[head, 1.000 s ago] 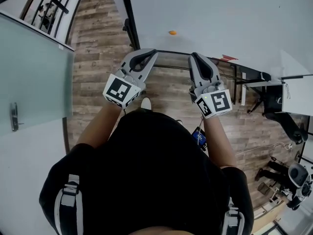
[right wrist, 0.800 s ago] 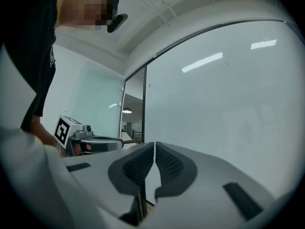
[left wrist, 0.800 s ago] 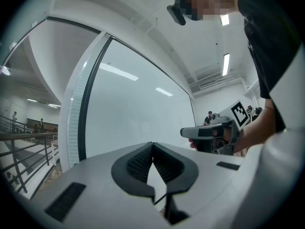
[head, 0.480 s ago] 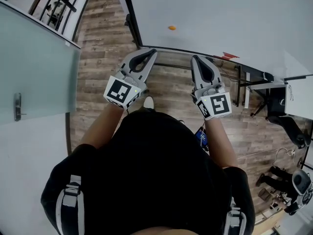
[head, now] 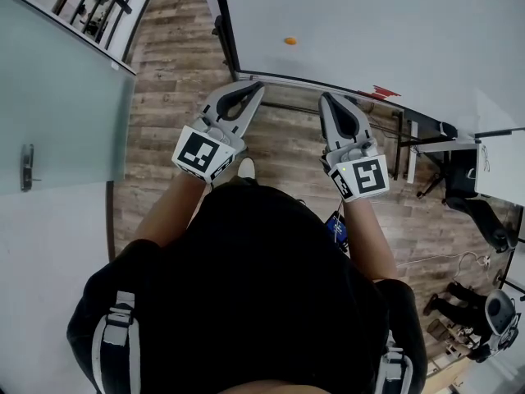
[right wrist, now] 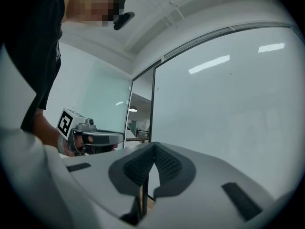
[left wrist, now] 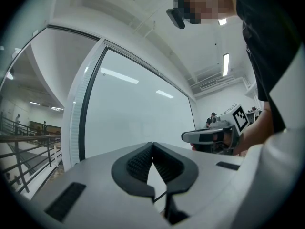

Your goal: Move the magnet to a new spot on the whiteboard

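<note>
Straight ahead of the person, the whiteboard (head: pixel 385 31) stands upright in its dark frame, and the small orange magnet (head: pixel 289 41) sits on its white face, low down and near the left edge of the board. Nothing touches the magnet; it lies ahead of the two tools and roughly between their lines, well apart from both tips. The left gripper (head: pixel 257 87) is held out at waist height, pointing toward the bottom rail of the board, and its own view shows its ribbed fingers (left wrist: pixel 136 163) brought together until the tips meet, with nothing between them. The right gripper (head: pixel 326 98) is held level beside it, a gap of wooden floor (head: pixel 287 150) showing between the two, and its fingers (right wrist: pixel 138 167) are likewise fully closed tip to tip and empty. Each gripper shows from the side in the other's view, carried in a bare hand. To the person's left stands a frosted glass panel (head: pixel 57 113).
</note>
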### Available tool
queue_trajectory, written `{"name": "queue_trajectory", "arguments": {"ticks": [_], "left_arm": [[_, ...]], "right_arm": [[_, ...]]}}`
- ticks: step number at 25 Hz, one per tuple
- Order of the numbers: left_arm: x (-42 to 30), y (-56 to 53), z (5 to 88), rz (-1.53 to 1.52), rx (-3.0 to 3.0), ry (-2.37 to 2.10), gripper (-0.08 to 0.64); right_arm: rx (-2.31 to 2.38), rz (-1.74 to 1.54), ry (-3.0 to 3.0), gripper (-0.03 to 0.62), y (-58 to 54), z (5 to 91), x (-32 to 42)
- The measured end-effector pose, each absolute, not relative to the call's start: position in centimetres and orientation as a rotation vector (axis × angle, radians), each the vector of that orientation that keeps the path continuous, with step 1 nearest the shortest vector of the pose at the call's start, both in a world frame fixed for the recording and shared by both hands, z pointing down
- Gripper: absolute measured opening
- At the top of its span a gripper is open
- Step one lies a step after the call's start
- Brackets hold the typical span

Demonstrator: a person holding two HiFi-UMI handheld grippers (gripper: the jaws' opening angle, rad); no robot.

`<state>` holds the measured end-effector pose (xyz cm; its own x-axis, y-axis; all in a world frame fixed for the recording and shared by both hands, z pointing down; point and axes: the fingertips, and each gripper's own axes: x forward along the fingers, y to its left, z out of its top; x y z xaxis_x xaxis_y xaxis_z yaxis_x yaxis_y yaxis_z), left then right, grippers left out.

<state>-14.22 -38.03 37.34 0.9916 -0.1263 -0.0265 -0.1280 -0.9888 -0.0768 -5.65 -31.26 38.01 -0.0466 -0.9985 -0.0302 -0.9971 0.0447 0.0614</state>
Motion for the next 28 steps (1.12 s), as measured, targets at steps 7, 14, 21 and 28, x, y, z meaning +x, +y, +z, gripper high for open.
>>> {"name": "queue_trajectory", "arguments": {"ticks": [7,14,21,28], "left_arm": [[-14.63,-37.45,37.07,0.035,-3.054,0.193,0.003],[-15.2,-37.26,36.94,0.037,-3.05,0.206,0.003],[-15.17,-37.36,37.05,0.044,-3.056,0.208,0.003],[-14.9,-37.29,36.88,0.048,-3.05,0.206,0.003]], "right_arm": [[2.146,-0.118,-2.252,-0.008,-30.57,37.69,-6.06],[2.153,-0.102,-2.265,-0.008,-30.41,37.57,-6.47],[2.166,-0.094,-2.265,-0.008,-30.37,37.68,-6.42],[2.174,-0.101,-2.268,-0.008,-30.59,37.44,-6.29]]}}
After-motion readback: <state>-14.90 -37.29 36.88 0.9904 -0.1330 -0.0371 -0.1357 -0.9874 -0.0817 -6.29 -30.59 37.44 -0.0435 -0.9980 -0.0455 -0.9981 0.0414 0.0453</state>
